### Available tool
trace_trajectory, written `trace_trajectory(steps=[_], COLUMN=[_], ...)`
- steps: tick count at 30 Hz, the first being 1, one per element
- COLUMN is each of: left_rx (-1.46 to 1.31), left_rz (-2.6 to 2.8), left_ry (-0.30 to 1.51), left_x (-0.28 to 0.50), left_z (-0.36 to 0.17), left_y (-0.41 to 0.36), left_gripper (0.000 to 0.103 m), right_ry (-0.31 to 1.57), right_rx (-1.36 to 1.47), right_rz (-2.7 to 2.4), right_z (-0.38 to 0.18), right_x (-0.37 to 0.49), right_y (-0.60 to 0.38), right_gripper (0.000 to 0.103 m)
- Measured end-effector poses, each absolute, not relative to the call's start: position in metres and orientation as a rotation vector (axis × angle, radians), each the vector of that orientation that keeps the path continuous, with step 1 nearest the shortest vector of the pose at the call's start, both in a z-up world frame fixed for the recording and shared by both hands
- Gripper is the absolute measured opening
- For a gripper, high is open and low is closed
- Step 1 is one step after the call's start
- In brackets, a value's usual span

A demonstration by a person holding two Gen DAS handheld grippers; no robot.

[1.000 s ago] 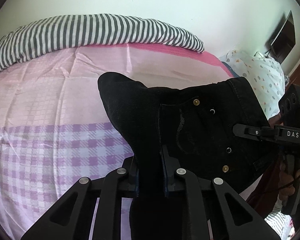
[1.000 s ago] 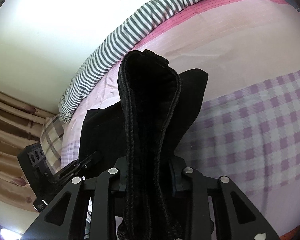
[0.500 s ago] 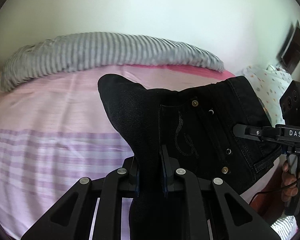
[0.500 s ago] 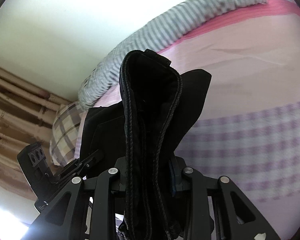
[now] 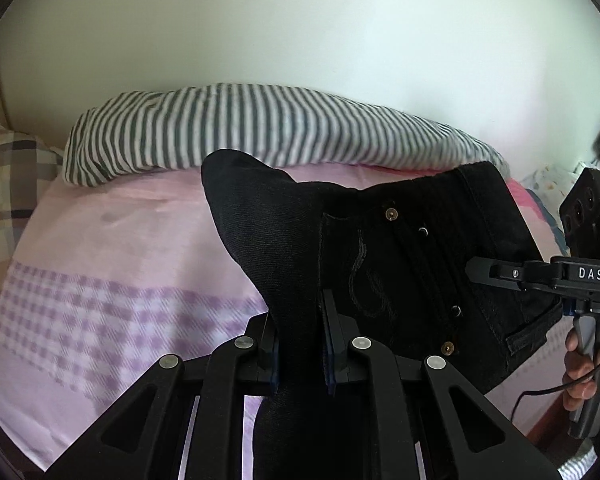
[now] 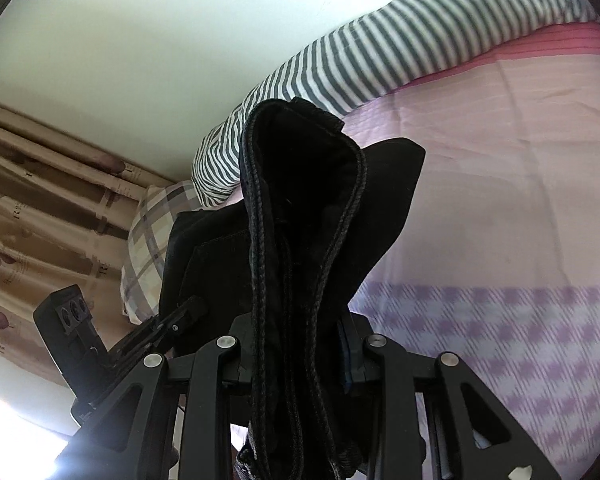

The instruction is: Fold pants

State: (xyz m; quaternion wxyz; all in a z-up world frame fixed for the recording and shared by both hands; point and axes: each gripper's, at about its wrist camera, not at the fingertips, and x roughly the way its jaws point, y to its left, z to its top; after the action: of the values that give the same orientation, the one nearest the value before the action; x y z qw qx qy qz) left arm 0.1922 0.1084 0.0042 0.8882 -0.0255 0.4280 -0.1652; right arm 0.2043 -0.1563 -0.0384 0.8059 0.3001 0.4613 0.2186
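left gripper (image 5: 300,344) clamped on black pants (image 5: 380,264), fold of dark denim squeezed between both pads. right gripper (image 6: 304,356) clenched on thick bunched waistband of same pants, seams stacked between pads. pants hang in air between both tools, above pink-and-purple checked bedsheet (image 5: 112,280), rivets and pocket stitching facing left camera. striped blanket (image 5: 260,128) lies along far edge of bed by wall. plaid pillow (image 6: 152,248) beside curtain (image 6: 40,200). person's hand (image 5: 584,364) on right gripper's handle, cable trailing.
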Motion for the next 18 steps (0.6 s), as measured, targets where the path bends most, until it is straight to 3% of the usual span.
trace_trajectory(steps=[18], left_rx=[-0.016], left_rz=[-0.343], left_ry=[0.945], left_x=[0.295], left_z=[-0.039], left_y=[0.108], left_gripper=[0.016], right_ry=[1.046], right_rx=[0.704], right_rz=[0.414], right_z=[-0.081], right_x=[0.296], right_y=[-0.152], right_gripper=[0.027])
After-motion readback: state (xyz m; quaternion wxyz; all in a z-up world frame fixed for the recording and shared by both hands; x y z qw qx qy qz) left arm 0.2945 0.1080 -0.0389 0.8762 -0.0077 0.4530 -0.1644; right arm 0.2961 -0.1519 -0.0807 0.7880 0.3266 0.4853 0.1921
